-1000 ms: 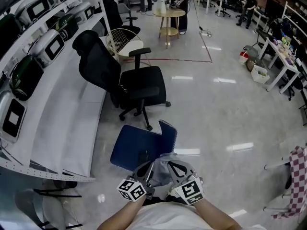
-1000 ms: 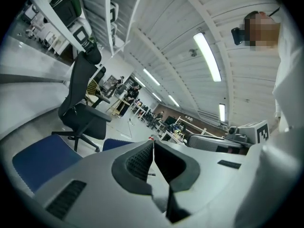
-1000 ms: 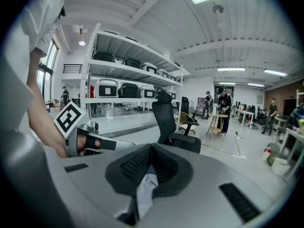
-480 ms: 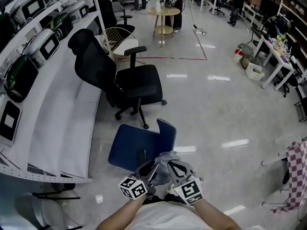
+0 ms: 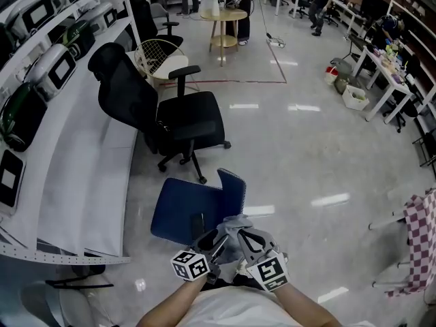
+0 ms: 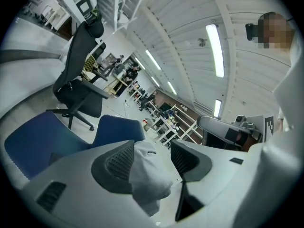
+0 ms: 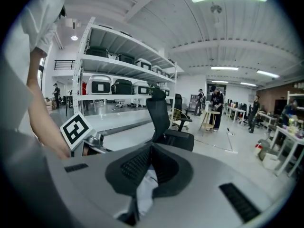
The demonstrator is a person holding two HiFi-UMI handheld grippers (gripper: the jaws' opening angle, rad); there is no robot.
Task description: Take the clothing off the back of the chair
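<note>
A grey garment (image 5: pixel 234 227) hangs bunched between my two grippers, just in front of the blue chair's backrest (image 5: pixel 233 189) and above its seat (image 5: pixel 178 210). My left gripper (image 5: pixel 212 242) has just been opening. In the left gripper view its jaws (image 6: pixel 153 159) stand apart, and the grey garment (image 6: pixel 147 175) lies between them against the left pad (image 6: pixel 118 163), with a gap to the other pad. My right gripper (image 5: pixel 246 242) is shut on the garment. In the right gripper view (image 7: pixel 151 163) a fold of the cloth (image 7: pixel 145 194) is pinched between the pads.
A black office chair (image 5: pixel 177 118) stands beyond the blue one. A long white bench (image 5: pixel 88 176) under shelves of cases runs along the left. A wire-backed stool (image 5: pixel 158 56) and a round wooden table (image 5: pixel 225 19) stand farther off. A checked cloth (image 5: pixel 415 227) hangs at right.
The grippers and the garment stay at the same low spot in the head view. The room has slid a little up and left as the head turned.
</note>
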